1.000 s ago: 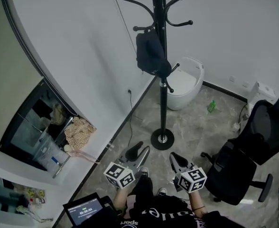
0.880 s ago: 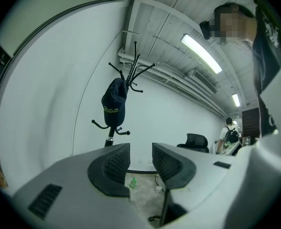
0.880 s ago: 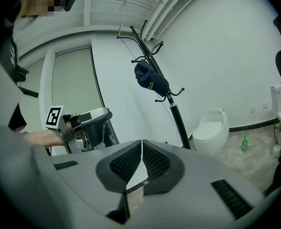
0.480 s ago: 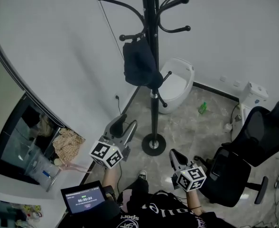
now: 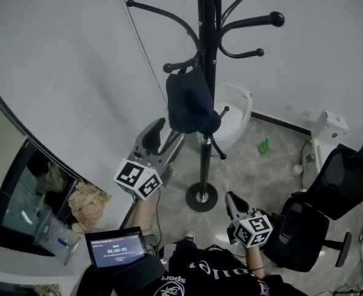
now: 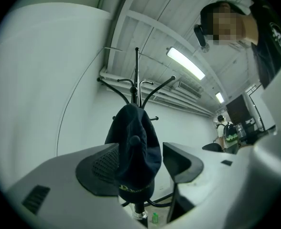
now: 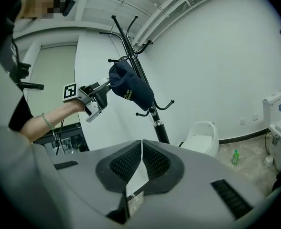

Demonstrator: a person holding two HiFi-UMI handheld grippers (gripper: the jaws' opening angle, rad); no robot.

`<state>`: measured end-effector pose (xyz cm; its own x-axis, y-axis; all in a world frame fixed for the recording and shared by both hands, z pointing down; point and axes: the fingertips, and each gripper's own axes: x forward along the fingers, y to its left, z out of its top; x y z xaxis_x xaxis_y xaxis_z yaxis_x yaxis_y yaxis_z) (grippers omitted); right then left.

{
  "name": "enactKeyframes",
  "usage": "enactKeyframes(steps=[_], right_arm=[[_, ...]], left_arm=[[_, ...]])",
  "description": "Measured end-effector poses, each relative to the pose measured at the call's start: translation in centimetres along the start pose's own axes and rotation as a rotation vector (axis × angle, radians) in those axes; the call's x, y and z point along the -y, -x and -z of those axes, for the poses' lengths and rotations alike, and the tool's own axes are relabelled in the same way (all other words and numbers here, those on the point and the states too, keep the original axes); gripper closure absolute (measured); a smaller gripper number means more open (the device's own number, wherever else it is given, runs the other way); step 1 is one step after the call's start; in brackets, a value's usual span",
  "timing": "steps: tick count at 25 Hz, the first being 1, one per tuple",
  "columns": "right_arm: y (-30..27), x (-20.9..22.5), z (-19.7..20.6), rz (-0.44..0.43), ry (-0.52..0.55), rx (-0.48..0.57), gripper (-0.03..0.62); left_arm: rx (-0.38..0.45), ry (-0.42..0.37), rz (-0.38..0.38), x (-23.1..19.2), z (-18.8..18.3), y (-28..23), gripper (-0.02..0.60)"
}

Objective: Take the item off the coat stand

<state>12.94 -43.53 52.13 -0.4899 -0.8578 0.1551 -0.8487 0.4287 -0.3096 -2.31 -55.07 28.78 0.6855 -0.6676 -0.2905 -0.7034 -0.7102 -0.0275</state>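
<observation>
Head view: the cap (image 5: pixel 191 103) hung on the stand (image 5: pixel 204 165), not yet taken off. My left gripper (image 5: pixel 163 138) was raised just beside it, jaws opening, the cap lined up between them but no pad on it. My right gripper (image 5: pixel 233 203) hung low, jaws closed on nothing. By my reckoning, the grab and the lift off the stand were left to do.

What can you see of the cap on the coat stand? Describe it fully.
The cap is dark navy soft-looking fabric, with a button on its crown and pale lettering near the rim. It hangs limp from a lower hook of the black coat stand, against its pole. The left gripper, jaws opening, is close beside it; no pad presses it.
</observation>
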Motion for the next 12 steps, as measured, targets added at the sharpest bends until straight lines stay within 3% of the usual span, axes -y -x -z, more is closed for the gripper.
enactKeyframes(steps=[4,8,12], right_arm=[[-1.3,0.3,-0.4,0.014,0.005,0.002,0.576],[-2.1,0.4,-0.4,0.025,0.003,0.002,0.576],[-2.0,1.1,-0.3,0.05,-0.009,-0.003,0.576]], left_arm=[[0.008,-0.068,0.038,-0.5,-1.2,-2.9,0.296],[-0.095,-0.109,0.06,-0.8,0.6,-5.0,0.311],[-0.127,-0.091,0.08,-0.7,1.6,-5.6,0.488]])
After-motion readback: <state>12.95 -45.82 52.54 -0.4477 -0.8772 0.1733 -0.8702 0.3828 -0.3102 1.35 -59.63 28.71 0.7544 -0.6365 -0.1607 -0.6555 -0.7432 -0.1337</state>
